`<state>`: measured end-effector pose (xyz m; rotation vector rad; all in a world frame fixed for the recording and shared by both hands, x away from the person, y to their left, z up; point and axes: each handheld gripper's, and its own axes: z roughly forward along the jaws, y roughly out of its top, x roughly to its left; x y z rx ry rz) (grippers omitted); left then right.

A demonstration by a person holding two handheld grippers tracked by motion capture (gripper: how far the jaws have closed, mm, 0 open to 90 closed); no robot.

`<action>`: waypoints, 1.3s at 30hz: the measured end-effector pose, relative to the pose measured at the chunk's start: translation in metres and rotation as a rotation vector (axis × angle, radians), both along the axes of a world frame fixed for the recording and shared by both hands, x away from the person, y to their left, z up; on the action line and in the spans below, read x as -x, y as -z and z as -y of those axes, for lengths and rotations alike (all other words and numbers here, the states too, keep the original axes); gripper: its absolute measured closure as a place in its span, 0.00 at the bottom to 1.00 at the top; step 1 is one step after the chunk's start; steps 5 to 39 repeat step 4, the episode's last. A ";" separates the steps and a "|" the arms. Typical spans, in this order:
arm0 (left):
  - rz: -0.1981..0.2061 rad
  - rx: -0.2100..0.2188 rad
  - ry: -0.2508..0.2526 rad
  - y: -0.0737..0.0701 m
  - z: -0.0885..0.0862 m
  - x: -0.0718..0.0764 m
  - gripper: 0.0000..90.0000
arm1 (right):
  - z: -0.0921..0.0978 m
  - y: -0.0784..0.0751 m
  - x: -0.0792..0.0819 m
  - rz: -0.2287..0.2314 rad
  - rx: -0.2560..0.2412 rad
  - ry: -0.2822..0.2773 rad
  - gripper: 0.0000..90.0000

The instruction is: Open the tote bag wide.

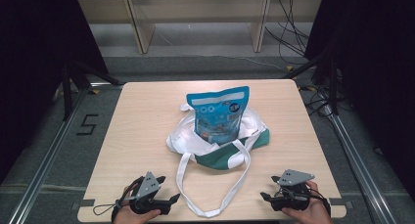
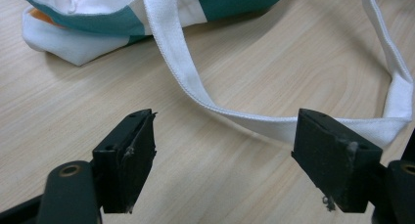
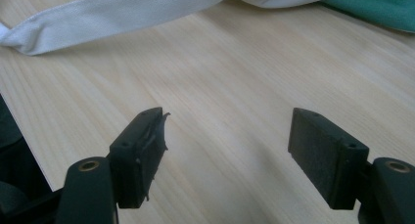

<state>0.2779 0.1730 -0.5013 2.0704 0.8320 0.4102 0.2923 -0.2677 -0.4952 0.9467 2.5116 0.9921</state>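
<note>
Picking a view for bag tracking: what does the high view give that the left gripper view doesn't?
High view alone: the blue snack pouch standing in the white and green tote bag, the whole table, both hands, the right claw, wooden furniture behind.

Left gripper view alone: a close look at the left claw, its jaws spread wide and holding nothing, with the strap crossing behind the jaw on that view's right.

Both: the bag's near edge, its white strap loop lying on the wood tabletop.

A white and teal-green tote bag [image 1: 222, 145] holds a bright blue pouch [image 1: 219, 115] with white lettering and orange patches, centre frame, on a pale wood-grain table [image 1: 142, 131]. Black grippers carry grey plates.
</note>
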 end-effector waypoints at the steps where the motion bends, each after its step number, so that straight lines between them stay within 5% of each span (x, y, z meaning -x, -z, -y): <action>1: -0.002 0.000 -0.001 0.000 0.000 0.000 0.25 | 0.000 0.000 0.000 0.004 0.000 -0.003 0.34; 3: -0.019 0.022 -0.020 0.000 -0.001 0.000 0.25 | 0.000 0.001 0.000 0.003 -0.001 0.002 0.34; 39: -0.023 0.000 -0.009 -0.001 -0.003 -0.001 0.25 | 0.000 0.001 -0.001 0.003 0.001 0.002 0.34</action>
